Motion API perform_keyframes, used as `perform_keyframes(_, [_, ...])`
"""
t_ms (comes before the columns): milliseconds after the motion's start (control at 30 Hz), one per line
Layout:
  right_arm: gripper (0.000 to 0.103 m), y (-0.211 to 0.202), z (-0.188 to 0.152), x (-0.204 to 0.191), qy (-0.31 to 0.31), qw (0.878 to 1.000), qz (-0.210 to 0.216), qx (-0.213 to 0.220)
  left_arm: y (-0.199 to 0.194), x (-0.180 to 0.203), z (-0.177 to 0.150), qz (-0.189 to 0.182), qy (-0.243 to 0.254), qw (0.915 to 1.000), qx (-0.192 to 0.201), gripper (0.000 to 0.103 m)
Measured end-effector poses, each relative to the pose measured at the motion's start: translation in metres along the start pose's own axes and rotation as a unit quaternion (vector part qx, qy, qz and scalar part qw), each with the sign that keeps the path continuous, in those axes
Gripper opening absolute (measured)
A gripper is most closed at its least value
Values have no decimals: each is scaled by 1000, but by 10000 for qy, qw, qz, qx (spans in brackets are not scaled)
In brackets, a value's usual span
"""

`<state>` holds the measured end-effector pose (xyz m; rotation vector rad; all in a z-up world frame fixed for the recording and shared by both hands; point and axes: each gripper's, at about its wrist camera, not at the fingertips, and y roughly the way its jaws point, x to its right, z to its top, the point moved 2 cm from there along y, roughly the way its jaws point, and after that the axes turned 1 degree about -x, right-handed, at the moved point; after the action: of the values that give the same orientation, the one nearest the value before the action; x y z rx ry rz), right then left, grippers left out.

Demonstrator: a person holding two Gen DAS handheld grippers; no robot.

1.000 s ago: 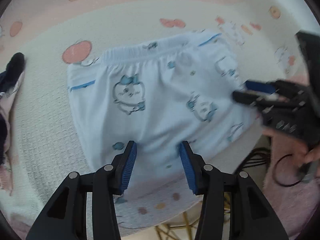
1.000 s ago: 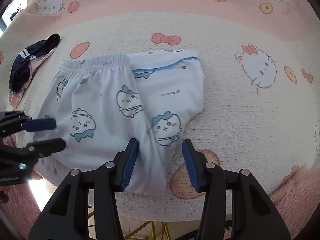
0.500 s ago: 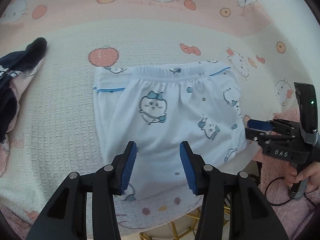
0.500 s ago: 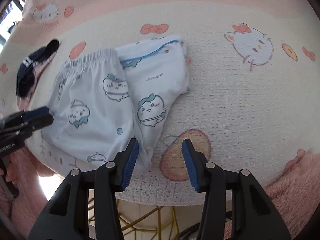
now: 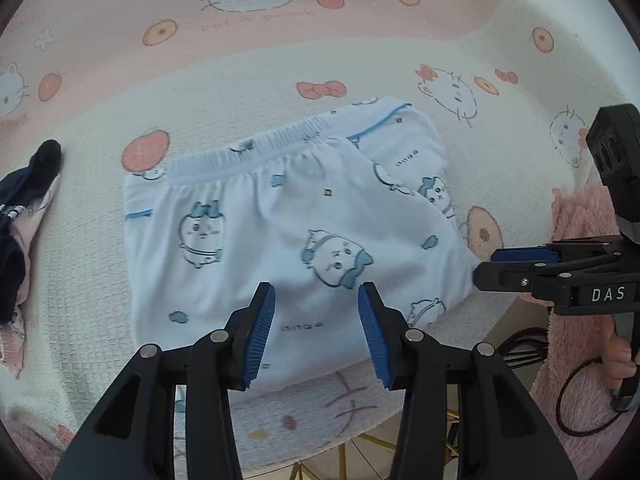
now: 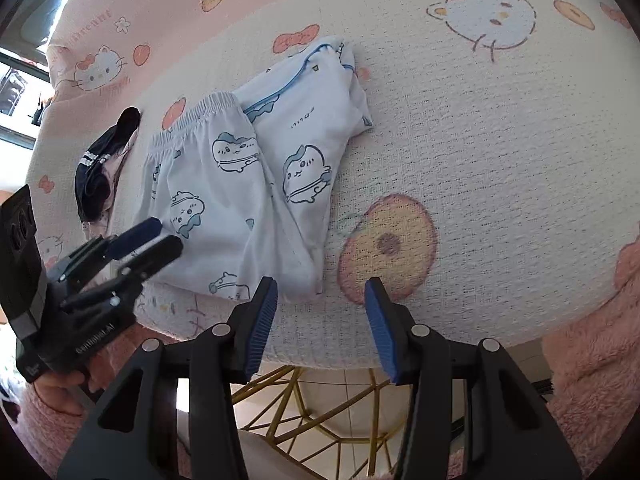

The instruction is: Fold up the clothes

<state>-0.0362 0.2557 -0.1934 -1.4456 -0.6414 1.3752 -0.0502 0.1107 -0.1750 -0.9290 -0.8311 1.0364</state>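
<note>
Hovering with jaws apart and empty: left gripper [image 5: 316, 332] over folded pale-blue pyjamas [image 5: 288, 240], right gripper [image 6: 320, 320] just off their lower right corner
Lying flat near the front edge of a cartoon-print blanket [image 6: 500, 160], beside a dark garment [image 5: 20, 208] at far left

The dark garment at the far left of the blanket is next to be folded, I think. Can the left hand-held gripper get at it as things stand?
Probably yes. The left hand-held gripper is open and empty, and only bare blanket lies between it and the dark garment. The folded pale blue clothes sit off to the side.
</note>
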Motion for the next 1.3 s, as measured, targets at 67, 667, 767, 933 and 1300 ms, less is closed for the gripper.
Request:
perform_keyframes(67, [44, 2, 1, 2, 76, 9998, 189, 15, 2, 5, -3, -37, 25, 10000, -36, 45])
perform_keyframes(667, [14, 20, -5, -36, -681, 9975, -96, 138, 2, 30, -17, -427, 181, 9989, -16, 45])
perform_keyframes(767, [12, 18, -8, -50, -1102, 9928, -419, 227, 12, 33, -23, -290, 309, 9990, -119, 45])
perform_keyframes(933, [12, 14, -14, -52, -1501, 9831, -1015, 250, 10, 25, -24, -379, 313, 9985, -240, 45])
perform_keyframes(1300, [6, -3, 5, -49, -1201, 9895, -493, 641, -2, -8, -19, -39, -187, 9996, -191, 45])
